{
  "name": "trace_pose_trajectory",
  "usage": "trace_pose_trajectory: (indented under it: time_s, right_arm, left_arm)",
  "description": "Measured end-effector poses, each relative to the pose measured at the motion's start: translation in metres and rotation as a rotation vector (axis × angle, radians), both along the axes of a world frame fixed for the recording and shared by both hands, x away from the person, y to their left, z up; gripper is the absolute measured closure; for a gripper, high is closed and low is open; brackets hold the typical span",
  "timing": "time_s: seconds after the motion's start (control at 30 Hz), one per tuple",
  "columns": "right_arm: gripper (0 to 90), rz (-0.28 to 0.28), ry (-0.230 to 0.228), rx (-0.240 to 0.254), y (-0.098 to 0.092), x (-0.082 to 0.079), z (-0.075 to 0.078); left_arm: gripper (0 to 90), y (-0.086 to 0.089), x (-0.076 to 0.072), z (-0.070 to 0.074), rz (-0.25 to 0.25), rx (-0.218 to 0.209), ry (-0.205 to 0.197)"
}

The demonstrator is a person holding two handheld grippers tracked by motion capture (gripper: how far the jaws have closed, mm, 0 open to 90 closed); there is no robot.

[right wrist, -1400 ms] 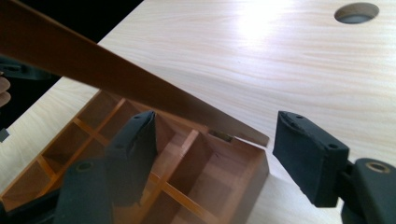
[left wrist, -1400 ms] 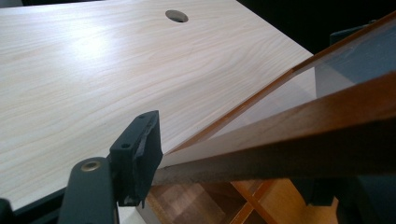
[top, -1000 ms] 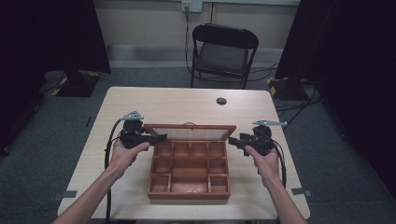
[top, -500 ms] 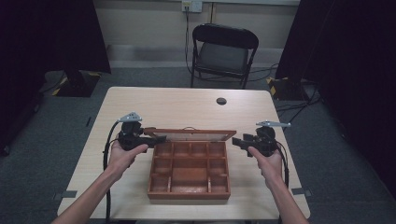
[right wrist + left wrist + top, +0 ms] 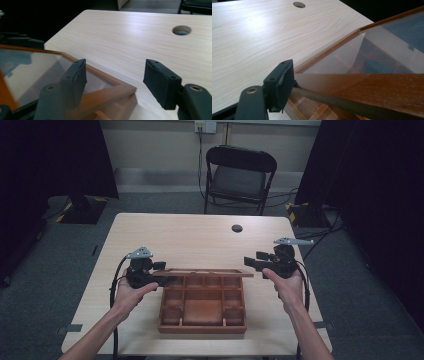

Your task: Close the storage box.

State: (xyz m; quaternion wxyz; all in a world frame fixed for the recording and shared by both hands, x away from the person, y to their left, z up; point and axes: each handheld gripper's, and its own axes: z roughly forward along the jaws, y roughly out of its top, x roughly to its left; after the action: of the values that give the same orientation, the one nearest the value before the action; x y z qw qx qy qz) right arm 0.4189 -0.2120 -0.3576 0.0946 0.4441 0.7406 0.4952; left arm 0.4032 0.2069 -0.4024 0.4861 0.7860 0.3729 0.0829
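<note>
Left gripper (image 5: 165, 279) clamps the lid (image 5: 367, 85) frame; right gripper (image 5: 117, 85) open beside its corner. Glass pane: stiff, fragile, so grip wooden edge only.

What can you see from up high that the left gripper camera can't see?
From up high: the chair, both hands, the right gripper open beside the lid, and the whole box with its compartments. The left gripper view up close: the lid's clear pane, and one jaw pressed against its wooden frame. Both: the table, its round hole and the half-raised lid.
</note>
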Motion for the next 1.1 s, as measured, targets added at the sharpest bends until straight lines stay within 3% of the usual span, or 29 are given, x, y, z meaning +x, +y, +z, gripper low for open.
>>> trace_pose_trajectory:
  time_s: [0.2, 0.37, 0.6, 0.87, 1.1]
  right_arm:
    - [36.7, 0.085, -0.060, 0.001, 0.016, -0.009, 0.029]
    - [36.4, 0.158, -0.064, 0.022, 0.035, -0.014, 0.041]
    - [48.7, 0.285, -0.031, 0.036, 0.069, -0.020, 0.044]
    - [71.1, 0.458, 0.014, 0.024, 0.098, -0.026, 0.044]
    - [82.0, 0.528, 0.071, 0.002, 0.108, -0.028, 0.038]
  left_arm:
    - [23.3, 0.000, -0.006, 0.000, 0.000, -0.013, -0.017]
    - [16.9, 0.001, -0.007, 0.000, 0.005, -0.005, -0.013]
    - [15.0, 0.005, -0.010, -0.004, 0.014, 0.017, -0.026]
    - [15.3, 0.008, -0.013, -0.007, 0.010, 0.017, -0.025]
    - [15.3, 0.008, -0.016, -0.010, -0.007, 0.021, -0.026]
